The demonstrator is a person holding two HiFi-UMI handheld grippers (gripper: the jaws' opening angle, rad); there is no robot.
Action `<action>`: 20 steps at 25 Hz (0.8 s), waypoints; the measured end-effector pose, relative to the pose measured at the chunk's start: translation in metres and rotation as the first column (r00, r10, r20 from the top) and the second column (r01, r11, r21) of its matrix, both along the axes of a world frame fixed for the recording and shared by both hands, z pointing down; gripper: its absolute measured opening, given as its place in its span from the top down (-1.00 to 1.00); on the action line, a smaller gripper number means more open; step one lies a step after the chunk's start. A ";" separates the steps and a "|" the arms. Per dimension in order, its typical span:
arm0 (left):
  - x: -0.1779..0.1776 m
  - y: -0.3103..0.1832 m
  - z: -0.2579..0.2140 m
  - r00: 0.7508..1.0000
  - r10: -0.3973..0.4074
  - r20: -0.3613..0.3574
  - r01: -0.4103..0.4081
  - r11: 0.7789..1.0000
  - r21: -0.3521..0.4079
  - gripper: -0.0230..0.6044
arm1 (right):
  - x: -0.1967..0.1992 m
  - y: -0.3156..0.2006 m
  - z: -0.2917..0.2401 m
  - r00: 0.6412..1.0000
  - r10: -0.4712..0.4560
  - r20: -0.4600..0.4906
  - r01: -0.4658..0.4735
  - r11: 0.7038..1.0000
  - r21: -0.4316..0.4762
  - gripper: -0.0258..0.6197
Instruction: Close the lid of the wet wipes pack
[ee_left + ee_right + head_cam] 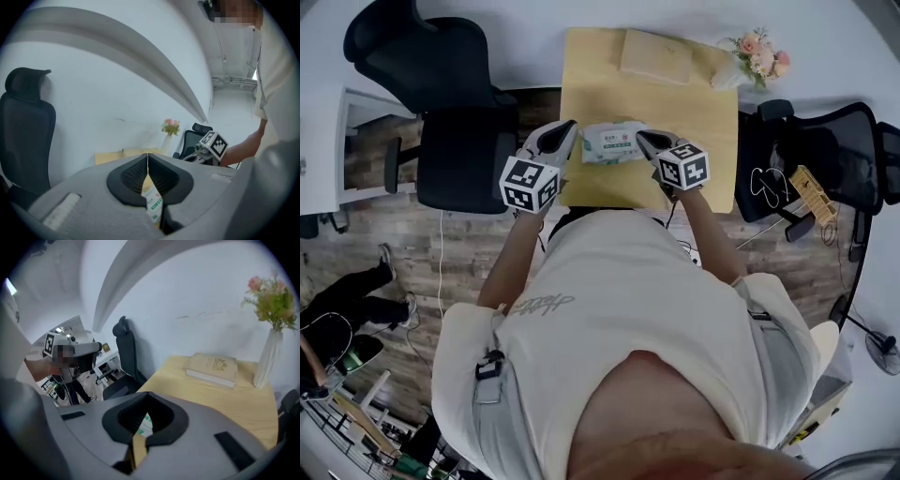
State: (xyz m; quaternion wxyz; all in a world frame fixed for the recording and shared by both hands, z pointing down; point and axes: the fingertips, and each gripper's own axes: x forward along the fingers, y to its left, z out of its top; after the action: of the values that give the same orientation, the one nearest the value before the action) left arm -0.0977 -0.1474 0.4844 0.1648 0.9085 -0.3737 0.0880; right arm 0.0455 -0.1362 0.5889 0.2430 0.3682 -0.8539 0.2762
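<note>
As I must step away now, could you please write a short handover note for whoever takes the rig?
Left tool: jaws together, empty, by the pack's left end.
Right tool: jaws together, empty, by its right end.
Wet wipes pack: flat on the yellow table, between the tools.
Done: nothing certain; the lid's state is too small to tell.
Left: check the lid, press it shut.

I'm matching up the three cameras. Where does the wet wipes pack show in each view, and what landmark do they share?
Head view: the wet wipes pack lies at top centre.
Left gripper view: bottom centre, showing through the gap under the jaws.
Right gripper view: low, left of centre, a sliver through the gap under the jaws.
Shared landmark: the vase of flowers.
</note>
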 end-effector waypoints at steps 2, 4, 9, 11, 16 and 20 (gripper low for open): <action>0.003 -0.005 -0.026 1.000 0.010 -0.006 -0.009 0.999 0.035 0.87 | 0.004 -0.005 -0.029 1.000 0.013 0.026 -0.015 0.998 0.065 0.92; 0.005 -0.008 -0.053 1.000 0.021 0.000 -0.021 0.997 0.080 0.87 | 0.007 -0.009 -0.056 0.999 0.014 0.043 -0.020 0.992 0.127 0.92; 0.010 -0.018 -0.110 0.999 0.031 -0.015 -0.028 0.983 0.179 0.87 | 0.009 -0.015 -0.121 0.998 -0.004 0.070 -0.015 0.965 0.264 0.92; 0.012 -0.022 -0.125 0.998 0.043 -0.045 -0.033 0.981 0.192 0.87 | 0.009 -0.018 -0.146 0.996 -0.012 0.086 -0.016 0.950 0.313 0.92; 0.017 -0.033 -0.155 0.998 0.054 -0.036 -0.043 0.967 0.252 0.87 | 0.012 -0.025 -0.206 0.993 -0.038 0.113 -0.014 0.905 0.424 0.92; 0.018 -0.038 -0.187 0.998 0.062 -0.026 -0.050 0.942 0.332 0.87 | 0.014 -0.026 -0.262 0.993 -0.048 0.108 -0.019 0.838 0.546 0.91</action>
State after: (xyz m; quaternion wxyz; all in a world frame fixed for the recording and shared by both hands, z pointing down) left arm -0.0794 -0.1850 0.2970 0.0140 0.9350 -0.3542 0.0124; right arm 0.0592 -0.1618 0.3273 0.0794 0.3989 -0.9126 0.0409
